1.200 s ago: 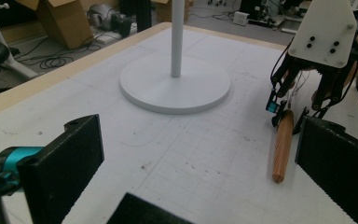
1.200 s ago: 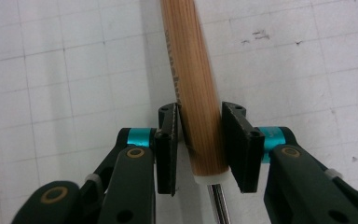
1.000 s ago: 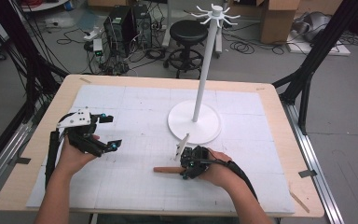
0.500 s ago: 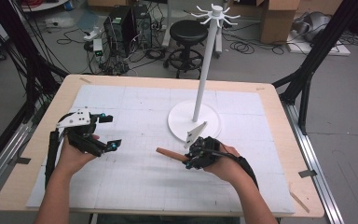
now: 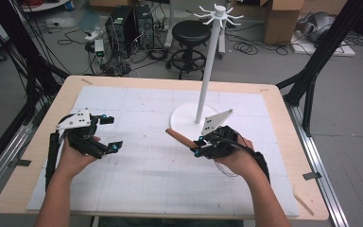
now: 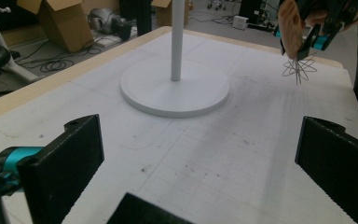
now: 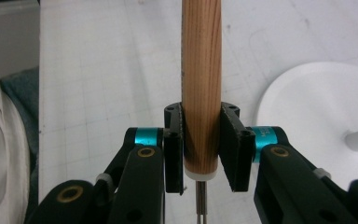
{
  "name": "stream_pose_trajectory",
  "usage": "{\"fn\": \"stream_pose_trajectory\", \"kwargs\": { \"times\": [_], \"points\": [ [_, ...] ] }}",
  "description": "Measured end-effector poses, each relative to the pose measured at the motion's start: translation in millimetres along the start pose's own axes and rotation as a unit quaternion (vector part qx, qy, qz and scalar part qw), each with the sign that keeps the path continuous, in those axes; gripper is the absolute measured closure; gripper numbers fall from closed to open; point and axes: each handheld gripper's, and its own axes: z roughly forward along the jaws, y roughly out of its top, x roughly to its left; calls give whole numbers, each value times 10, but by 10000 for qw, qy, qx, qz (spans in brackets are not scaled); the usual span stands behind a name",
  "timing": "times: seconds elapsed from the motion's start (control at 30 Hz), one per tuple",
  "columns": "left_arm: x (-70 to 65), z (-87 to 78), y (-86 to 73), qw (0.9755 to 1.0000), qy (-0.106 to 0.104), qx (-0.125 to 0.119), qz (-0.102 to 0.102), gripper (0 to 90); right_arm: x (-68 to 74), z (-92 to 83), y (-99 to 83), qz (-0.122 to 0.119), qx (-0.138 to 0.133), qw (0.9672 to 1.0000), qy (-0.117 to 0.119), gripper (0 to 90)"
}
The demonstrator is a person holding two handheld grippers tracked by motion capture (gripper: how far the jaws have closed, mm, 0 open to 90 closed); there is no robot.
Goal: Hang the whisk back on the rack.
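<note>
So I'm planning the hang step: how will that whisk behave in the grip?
The whisk looks light: thin wire loops on a wooden handle. The handle is round and smooth, so it may twist or slip between the right gripper's flat pads. The loops would likely flex if pushed against the stand.

- Right gripper (image 5: 199, 144), clamped on the whisk (image 5: 178, 137) by its wooden handle, has lifted off the mat and shifted up-frame toward the white stand base (image 5: 185, 124).
- Handle was lying level at lower centre; now tilted, apparently pointing up-left.
</note>
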Motion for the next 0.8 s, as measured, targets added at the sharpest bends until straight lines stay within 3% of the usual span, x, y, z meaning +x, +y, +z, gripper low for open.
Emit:
{"fn": "stream_pose_trajectory", "kwargs": {
  "times": [0.37, 0.8],
  "points": [
    [-7, -3, 10, 10000, -56, -66, 5, 16, -95, -307, 79, 65, -410, 9991, -120, 733],
    [-20, 6, 17, 9999, -77, -83, 19, 16, -176, -589, 144, 124, -883, 9956, -278, 733]
  ]
}}
